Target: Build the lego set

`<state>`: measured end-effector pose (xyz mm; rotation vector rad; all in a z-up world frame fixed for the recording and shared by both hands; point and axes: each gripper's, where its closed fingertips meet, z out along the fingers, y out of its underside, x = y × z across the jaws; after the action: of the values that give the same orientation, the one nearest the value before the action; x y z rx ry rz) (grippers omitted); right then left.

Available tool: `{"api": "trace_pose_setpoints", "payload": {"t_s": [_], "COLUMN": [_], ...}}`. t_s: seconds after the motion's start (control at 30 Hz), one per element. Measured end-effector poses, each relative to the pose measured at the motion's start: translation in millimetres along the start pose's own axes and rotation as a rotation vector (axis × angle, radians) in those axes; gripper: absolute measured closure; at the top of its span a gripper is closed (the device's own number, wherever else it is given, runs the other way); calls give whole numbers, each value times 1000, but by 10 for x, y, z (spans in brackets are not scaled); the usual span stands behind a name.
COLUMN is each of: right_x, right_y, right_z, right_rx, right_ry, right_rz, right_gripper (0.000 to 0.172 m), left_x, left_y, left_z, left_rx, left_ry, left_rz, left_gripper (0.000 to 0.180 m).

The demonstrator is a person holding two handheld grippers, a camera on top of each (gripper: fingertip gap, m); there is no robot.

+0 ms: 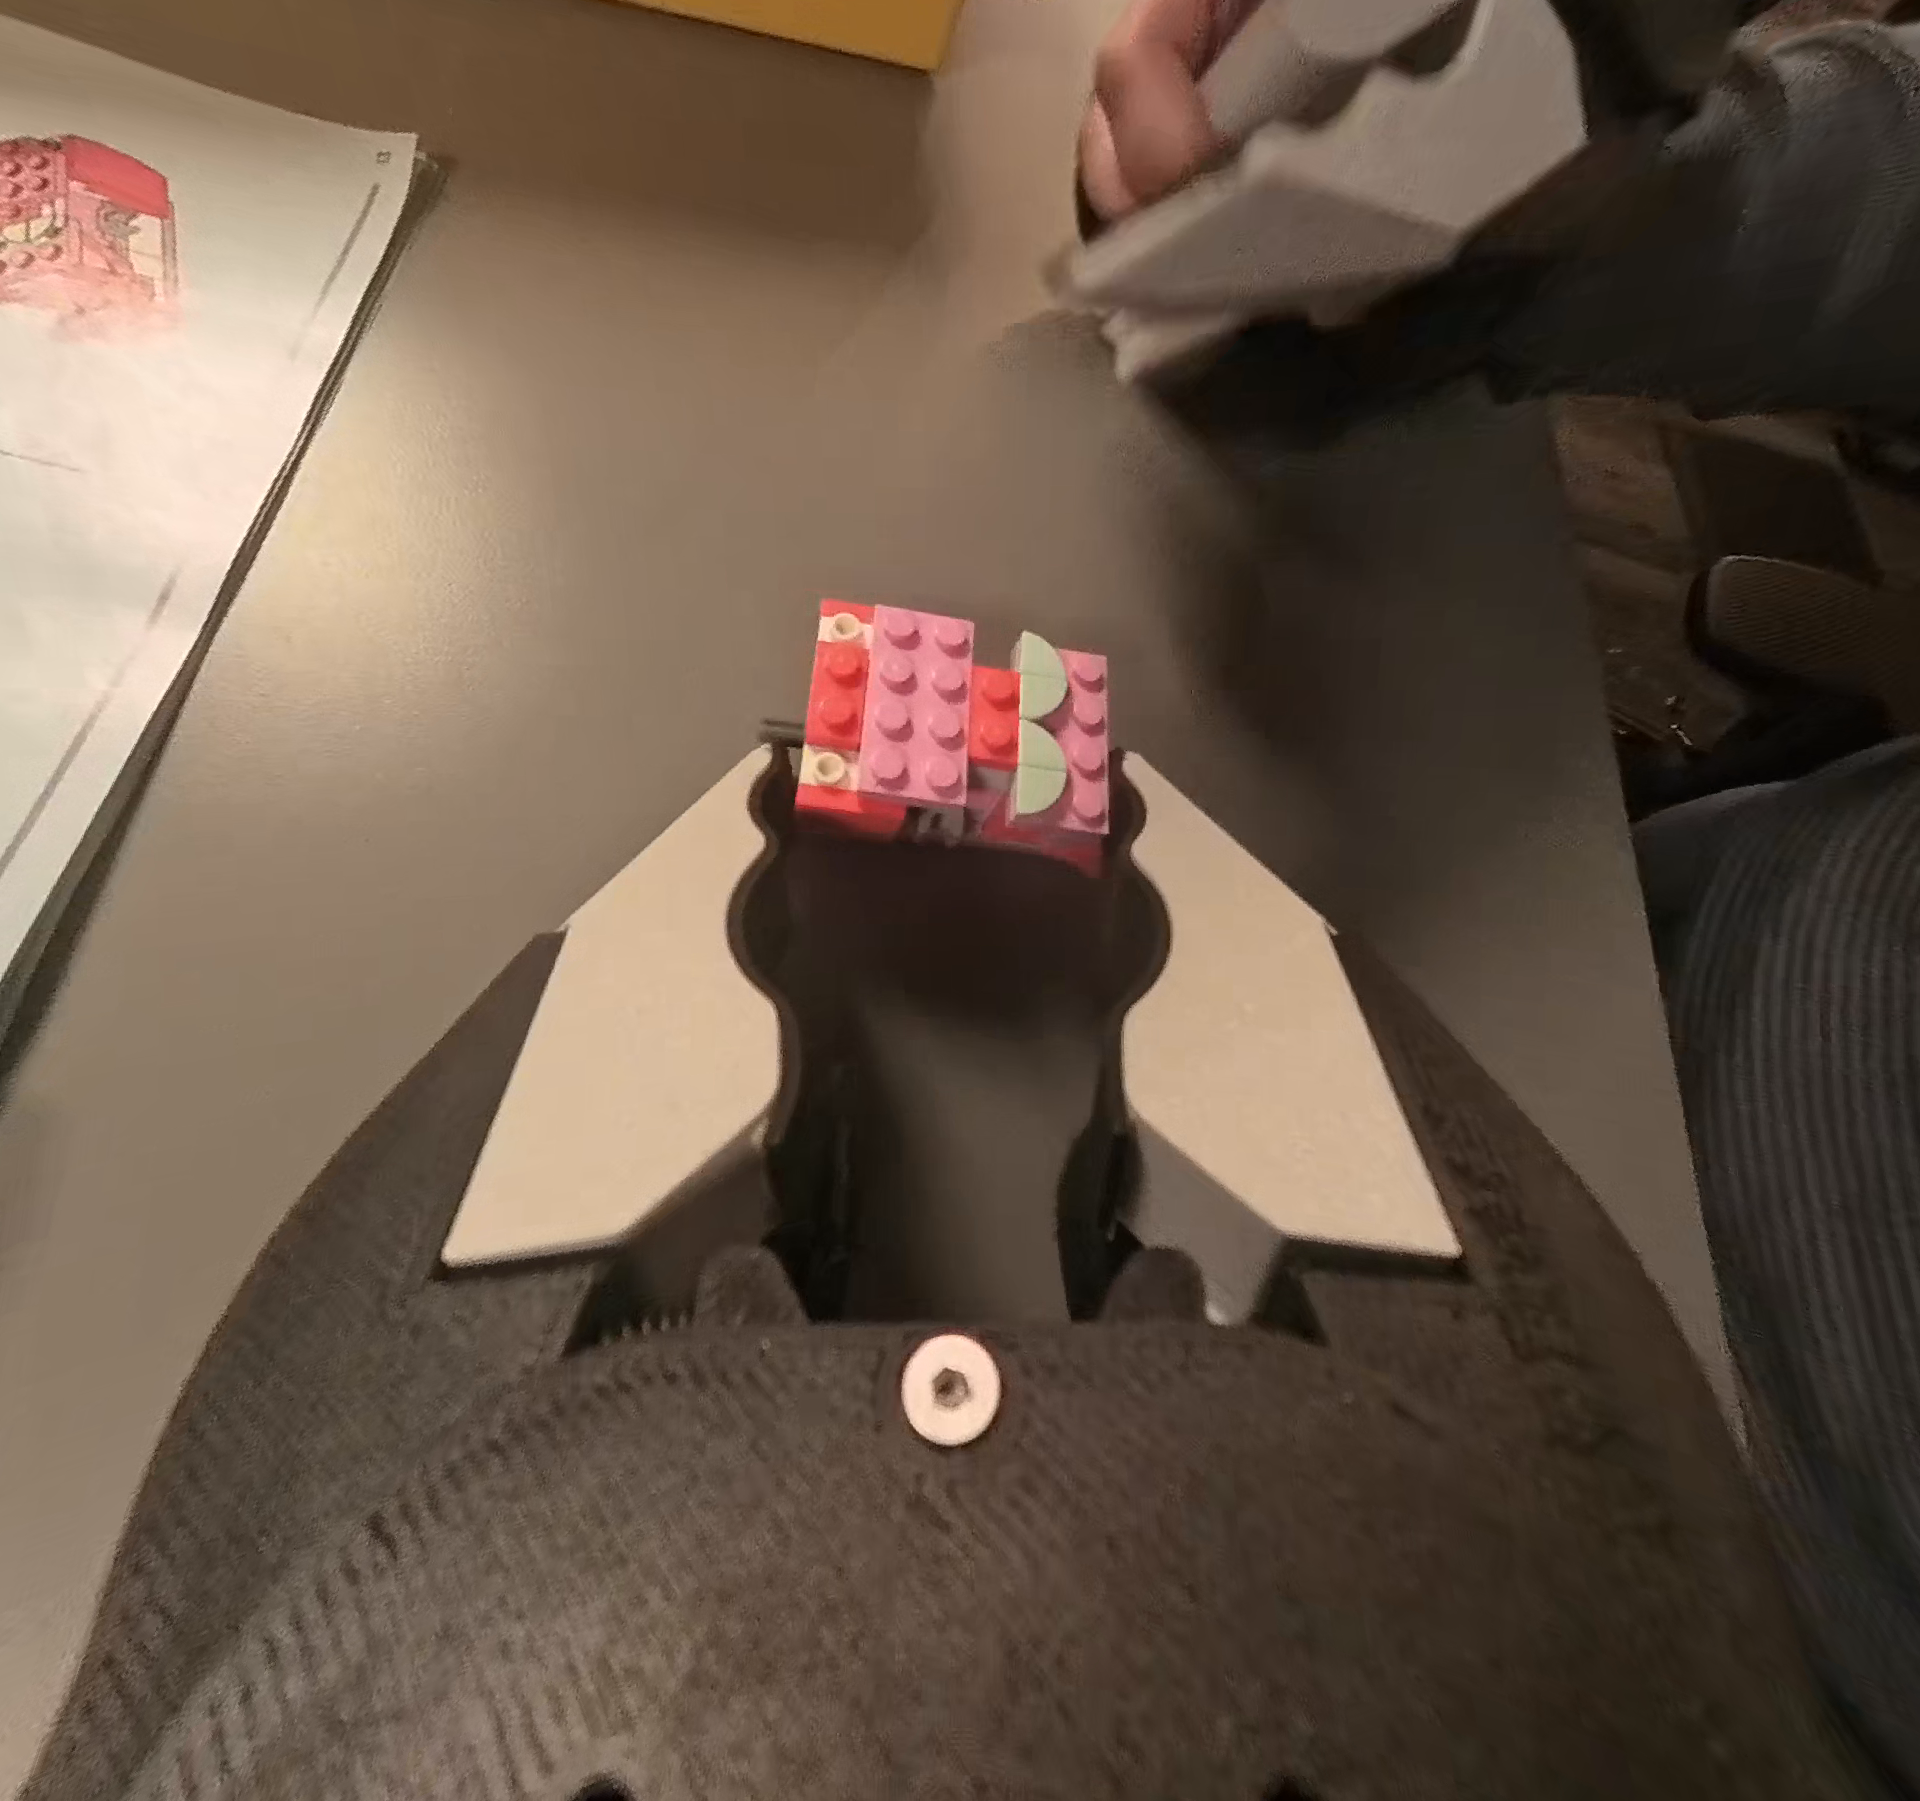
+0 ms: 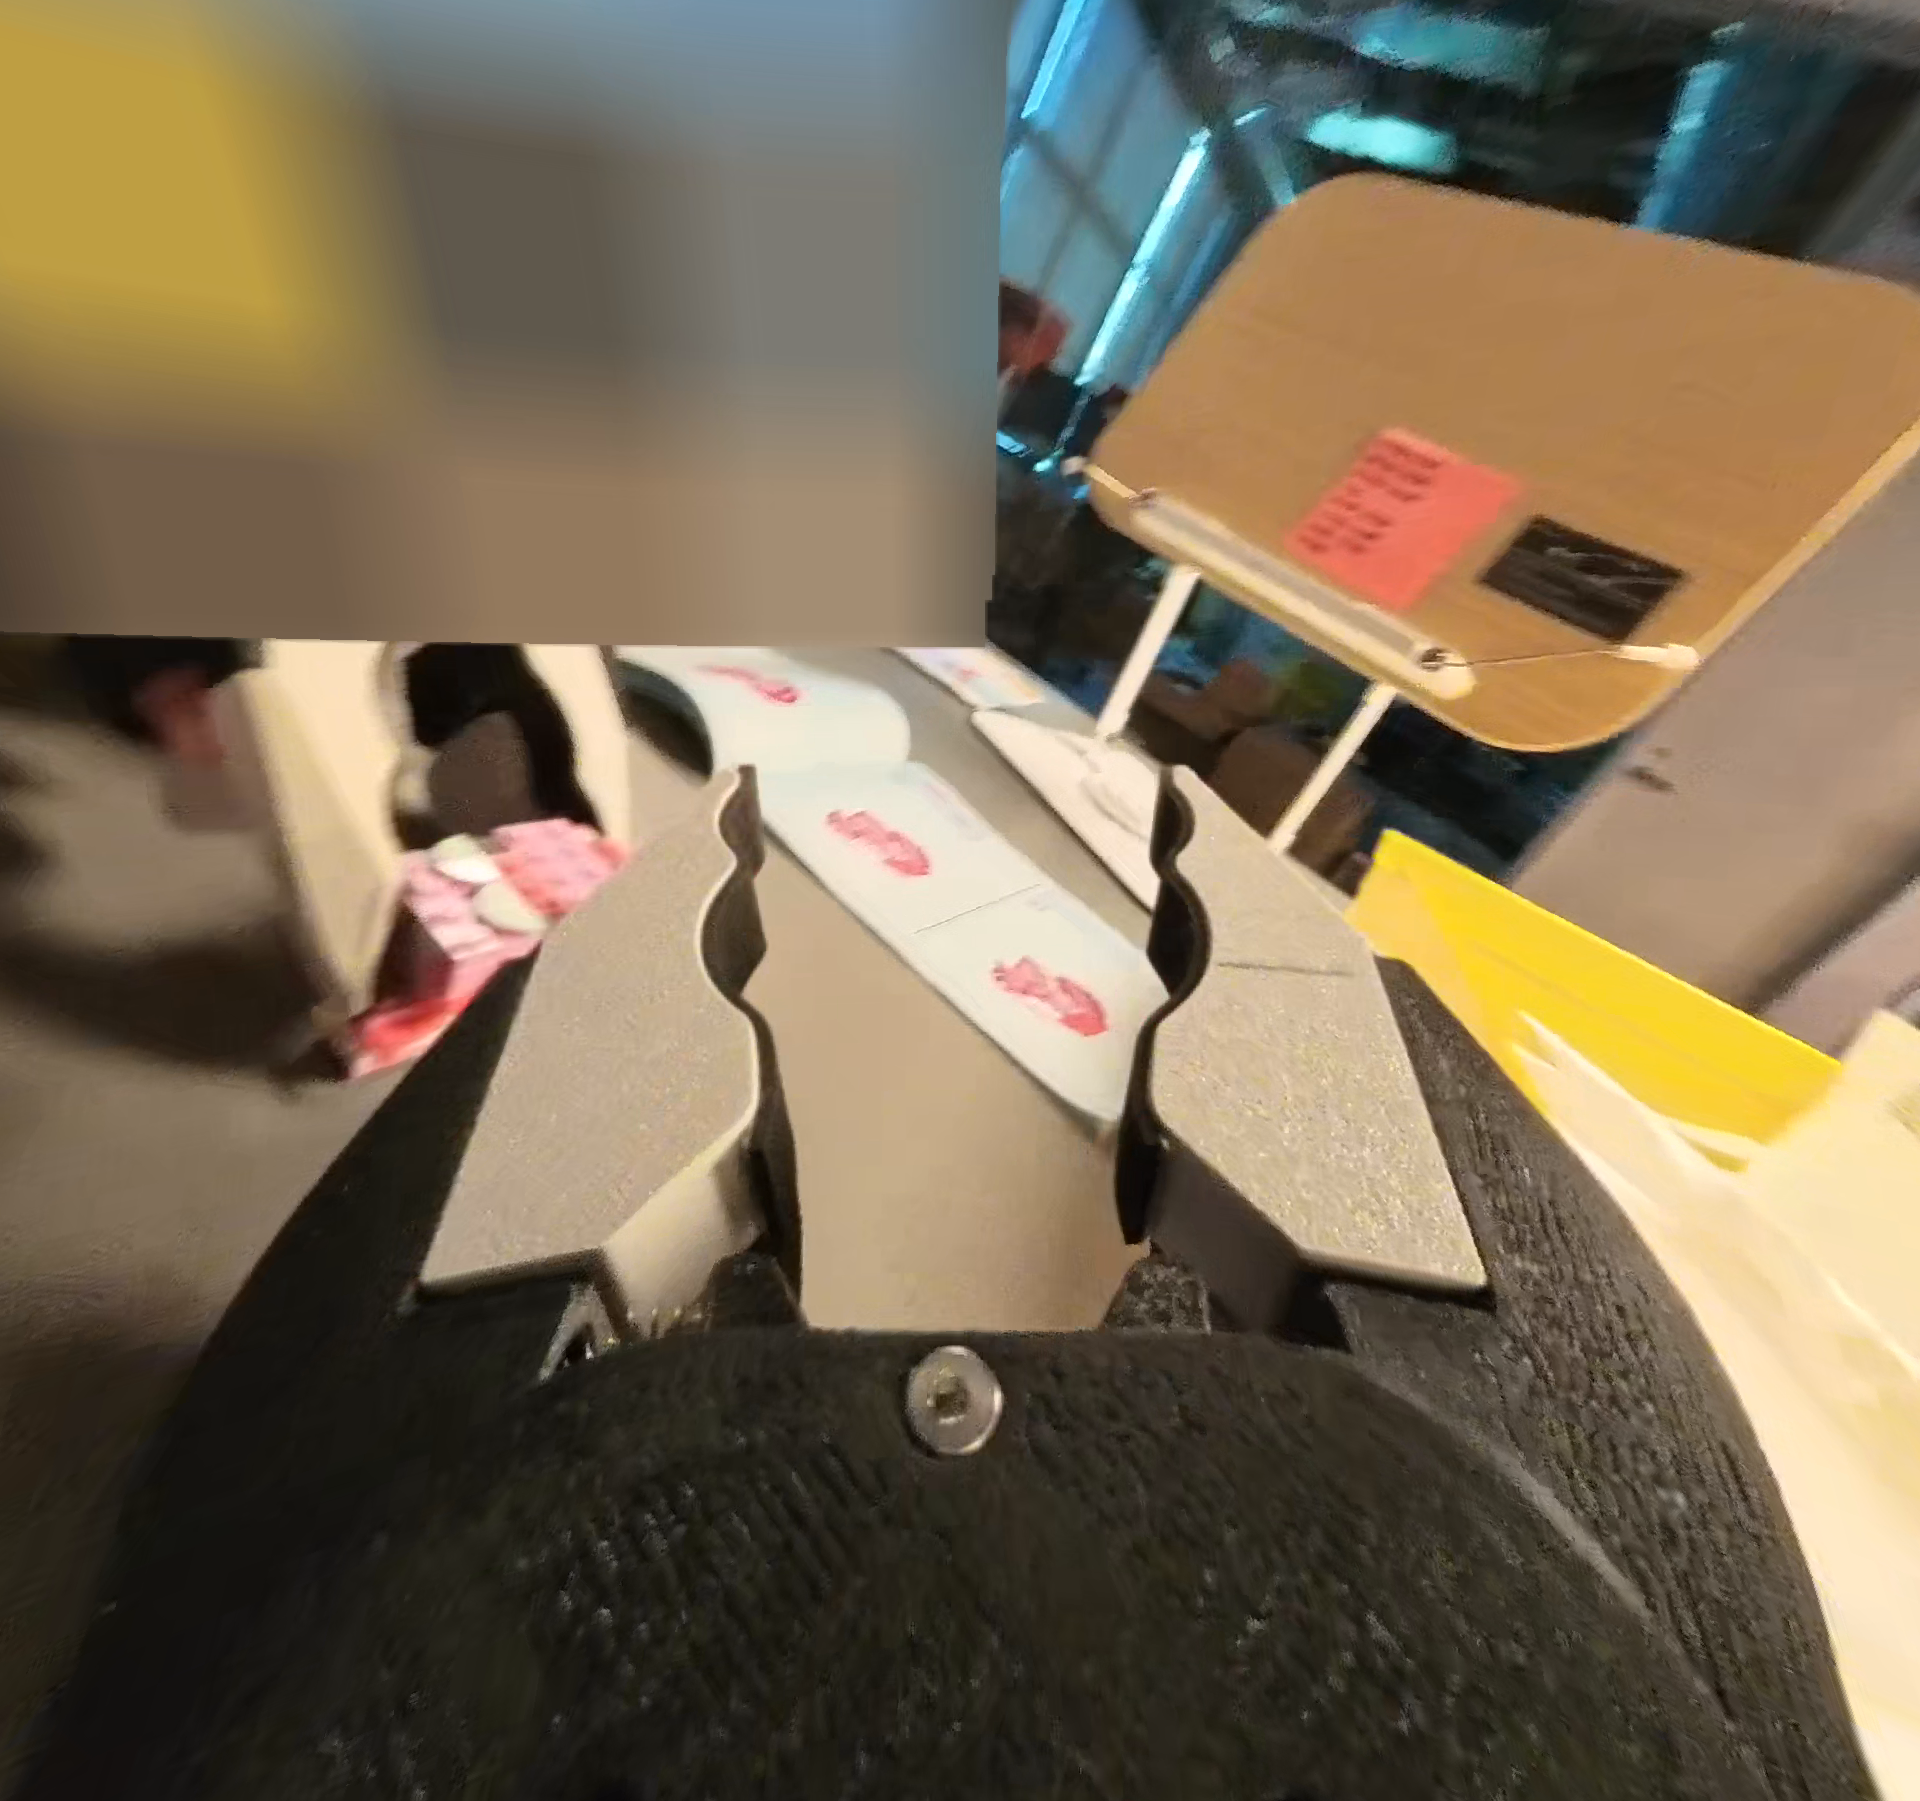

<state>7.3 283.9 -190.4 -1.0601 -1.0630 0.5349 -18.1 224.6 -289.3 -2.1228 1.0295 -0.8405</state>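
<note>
Right gripper (image 2: 956, 816): jaws stood wide apart, nothing between them.
Below the gap: open instruction booklet (image 2: 935, 878) on the table (image 2: 914, 1180).
Left: blurred pink-and-red brick model (image 2: 488, 910) between the left gripper's fingers (image 2: 312, 816).
Right: yellow bin (image 2: 1558, 1013).
Behind: wooden book stand (image 2: 1507, 421).

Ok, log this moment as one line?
left gripper: jaws shut on brick model | right gripper: jaws open, nothing between | booklet on table

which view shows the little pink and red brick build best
The left wrist view: the brick build sits sharp and centred between the left tool's fingers, studs and two pale green half-rounds plain. The right wrist view shows it only as a blurred pink patch at far left, partly behind the left tool's finger; the right tool is open.
</note>
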Motion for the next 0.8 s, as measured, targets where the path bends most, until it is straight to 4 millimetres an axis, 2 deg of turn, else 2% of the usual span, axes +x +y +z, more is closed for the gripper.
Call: {"api": "trace_pose_setpoints", "payload": {"t_s": [0.07, 0.23, 0.33, 0.47, 0.6, 0.7, 0.8], "right_x": [142, 346, 497, 641, 736, 888, 960], "right_y": [7, -61, -96, -25, 85, 125, 109], "right_z": [19, 119, 300, 590, 737, 678, 594], "right_rx": [30, 92, 132, 130, 87, 86, 110], "right_ry": [67, 185, 250, 298, 327, 382, 410], "right_rz": [12, -57, -71, -58, -118, -77, -33], "right_gripper": [97, 102, 105, 106, 120, 131, 143], "left_x": [7, 52, 57, 15, -49, -173, -396], "left_y": [10, 33, 32, 0, -107, -250, -469], "left_z": [0, 1, 0, -76, -327, -570, -906], "left_rx": [-7, -27, -33, -25, 34, 162, 389], "left_ry": [-2, 16, 17, -18, -47, -87, -189], "left_rz": [4, 13, 9, 39, 46, 20, -37], "left_gripper": [120, 118, 116, 95, 92, 96, 112]}}
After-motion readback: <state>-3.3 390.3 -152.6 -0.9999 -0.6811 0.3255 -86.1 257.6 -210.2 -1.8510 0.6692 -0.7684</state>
